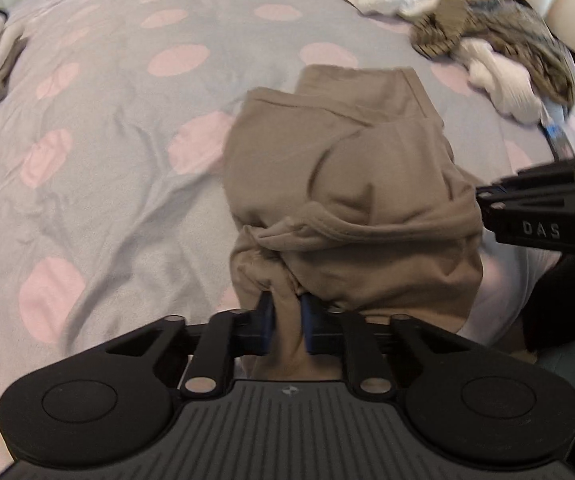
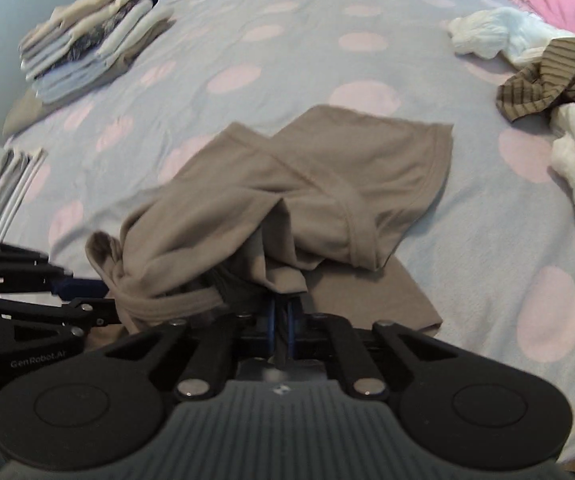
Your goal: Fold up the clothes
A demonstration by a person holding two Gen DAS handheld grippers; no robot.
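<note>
both hand-held grippers, left [image 1: 286, 322] and right [image 2: 281, 312], pinched on crumpled taupe cotton shirt [image 2: 287, 188], polka-dot grey bed [image 2: 287, 64], folded stacks [image 2: 87, 40] far left, unfolded laundry heap [image 2: 547, 64] right

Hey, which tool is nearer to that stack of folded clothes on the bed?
Left. The folded stack lies far left on the bed; the left tool grips the tan garment's left edge, while the right tool pinches its other side, farther away.

Matt taupe knit garment [image 2: 327, 184], soft cotton bedcover [image 2: 287, 64], matt black plastic left gripper [image 1: 286, 322]
</note>
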